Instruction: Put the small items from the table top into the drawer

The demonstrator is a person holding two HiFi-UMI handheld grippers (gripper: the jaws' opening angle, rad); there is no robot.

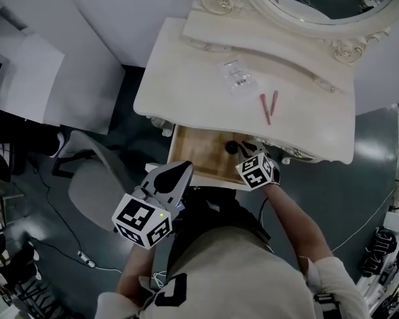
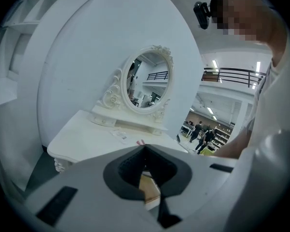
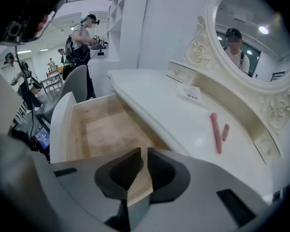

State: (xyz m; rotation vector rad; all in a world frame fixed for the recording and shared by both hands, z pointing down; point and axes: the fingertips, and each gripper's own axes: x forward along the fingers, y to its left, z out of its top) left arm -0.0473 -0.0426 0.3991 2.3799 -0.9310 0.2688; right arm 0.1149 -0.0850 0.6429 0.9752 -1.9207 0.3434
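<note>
STEP: drawer (image 3: 101,129) open, no item visible inside; transfer judged not begun | ITEMS: two pink sticks (image 3: 216,132) and packet (image 1: 236,76) lie on table (image 1: 186,78) behind drawer | left gripper (image 2: 145,149): jaws closed, empty | right gripper (image 3: 144,151): jaws closed, empty, above drawer | NEXT: probably carry right gripper to pink sticks, open jaws, straddle one.

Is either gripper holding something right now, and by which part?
No, nothing is held. The left gripper and right gripper are both shut and empty; the pink sticks lie on the table top.
</note>
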